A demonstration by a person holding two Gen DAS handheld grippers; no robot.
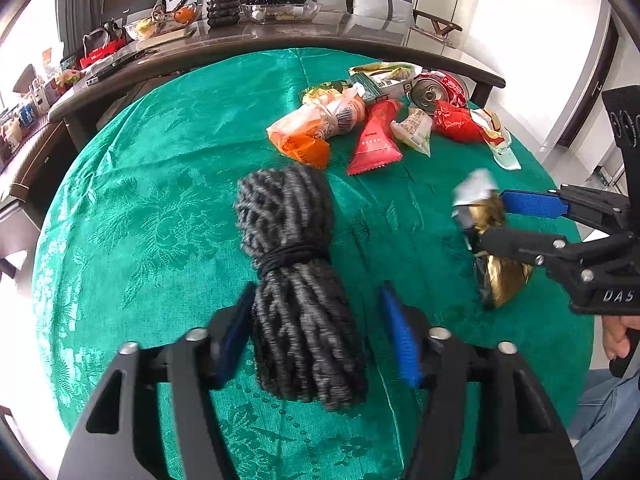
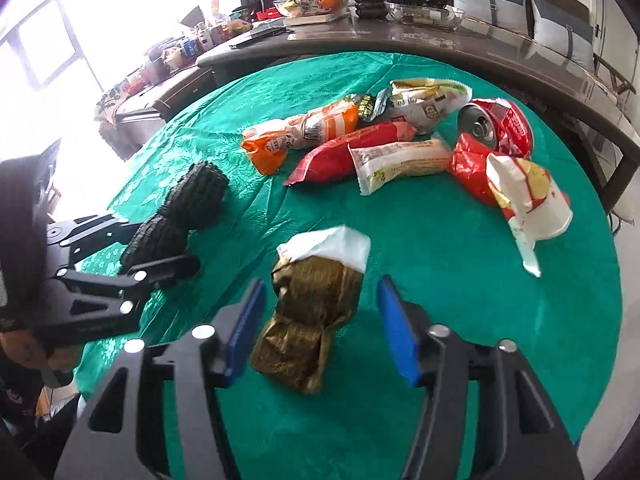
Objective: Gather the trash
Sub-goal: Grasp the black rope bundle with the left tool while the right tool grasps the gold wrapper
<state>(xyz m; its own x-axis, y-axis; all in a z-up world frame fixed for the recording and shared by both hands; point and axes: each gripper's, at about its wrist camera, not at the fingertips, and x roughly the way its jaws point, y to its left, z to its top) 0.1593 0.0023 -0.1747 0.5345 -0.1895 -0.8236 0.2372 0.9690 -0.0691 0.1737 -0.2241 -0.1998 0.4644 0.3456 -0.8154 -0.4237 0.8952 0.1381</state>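
Observation:
A dark grey knitted bundle [image 1: 296, 280], tied with a black band, lies on the green tablecloth [image 1: 160, 200]. It sits between the blue pads of my left gripper [image 1: 318, 312], which stands open with a gap on the right side. A crumpled gold wrapper with a white top [image 2: 308, 308] lies between the pads of my right gripper [image 2: 322, 304], also open and not pressing on it. The left wrist view shows the right gripper [image 1: 494, 218] around the gold wrapper [image 1: 500, 276]. The right wrist view shows the left gripper [image 2: 160, 244] at the bundle [image 2: 180, 208].
A heap of trash lies at the far side: an orange wrapper [image 2: 304, 132], a red packet [image 2: 336, 156], a crushed red can [image 2: 496, 124] and a paper cup [image 2: 528, 196]. Behind the round table stands a long dark table [image 1: 320, 36] with bowls and a plant.

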